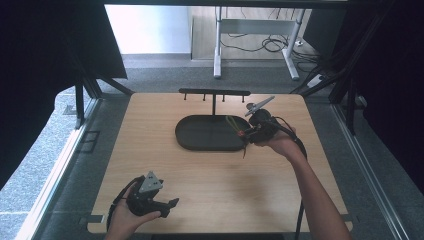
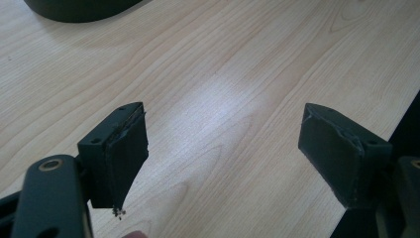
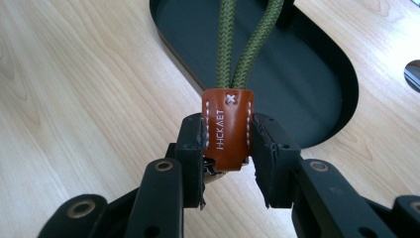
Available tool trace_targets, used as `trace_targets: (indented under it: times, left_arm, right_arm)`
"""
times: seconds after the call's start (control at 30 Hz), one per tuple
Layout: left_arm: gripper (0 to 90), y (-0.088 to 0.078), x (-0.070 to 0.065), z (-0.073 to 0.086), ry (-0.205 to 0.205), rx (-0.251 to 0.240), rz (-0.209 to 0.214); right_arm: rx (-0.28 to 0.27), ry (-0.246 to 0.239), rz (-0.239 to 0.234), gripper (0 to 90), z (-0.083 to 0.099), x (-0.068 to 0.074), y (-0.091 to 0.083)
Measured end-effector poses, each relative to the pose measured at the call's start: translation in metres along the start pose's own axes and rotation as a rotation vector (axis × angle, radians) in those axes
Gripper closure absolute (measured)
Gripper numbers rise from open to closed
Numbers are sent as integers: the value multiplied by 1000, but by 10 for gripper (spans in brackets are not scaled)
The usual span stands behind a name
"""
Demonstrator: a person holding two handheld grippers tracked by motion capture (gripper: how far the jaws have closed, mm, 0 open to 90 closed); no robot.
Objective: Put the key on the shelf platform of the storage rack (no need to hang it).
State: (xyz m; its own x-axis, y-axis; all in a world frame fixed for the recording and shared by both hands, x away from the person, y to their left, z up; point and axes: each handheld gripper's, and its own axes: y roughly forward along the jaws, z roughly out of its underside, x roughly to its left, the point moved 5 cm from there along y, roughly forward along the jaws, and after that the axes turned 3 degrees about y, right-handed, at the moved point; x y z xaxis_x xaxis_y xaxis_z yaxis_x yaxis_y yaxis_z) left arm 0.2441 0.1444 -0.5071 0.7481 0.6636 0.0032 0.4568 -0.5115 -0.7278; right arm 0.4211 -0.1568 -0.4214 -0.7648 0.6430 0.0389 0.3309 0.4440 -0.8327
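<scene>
On the wooden table (image 1: 215, 185), seen from the high view, a black oval tray (image 1: 200, 135) lay toward the far half, with a black T-shaped rack (image 1: 214, 93) standing just behind it. My right gripper (image 1: 246, 133) was at the tray's right end, and the olive-green cord loop (image 1: 232, 123) it carried lay over the tray's right edge. My left gripper (image 1: 167, 205) sat near the table's front left, well apart from the tray, in my left hand (image 1: 127, 217). In the left gripper view, my left gripper's (image 2: 223, 148) jaws stood wide apart with nothing between them, only the bare wood below, and a dark curve of the tray (image 2: 79, 10) showed at the top left corner. In the right gripper view, my right gripper (image 3: 228, 144) had its jaws closed partway on a brown leather tab (image 3: 227, 124) stitched in white and stamped with letters; both pads pressed against the tab's sides. From the tab's top the doubled green cord (image 3: 242, 44) ran up and away over the tray's (image 3: 317, 89) dark floor, while the tab itself hung just short of the tray's near rim, above the wood.
</scene>
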Motion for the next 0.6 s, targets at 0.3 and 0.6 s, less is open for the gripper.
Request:
trace_targets:
  times: [0.3, 0.6]
  left_arm:
    - [198, -2, 1, 0, -4, -6, -2]
    - [198, -4, 3, 1, -13, -15, -6]
  right_arm:
    - [-2, 8, 2, 674, -11, -3, 8]
    - [1, 20, 4, 674, -21, -9, 15]
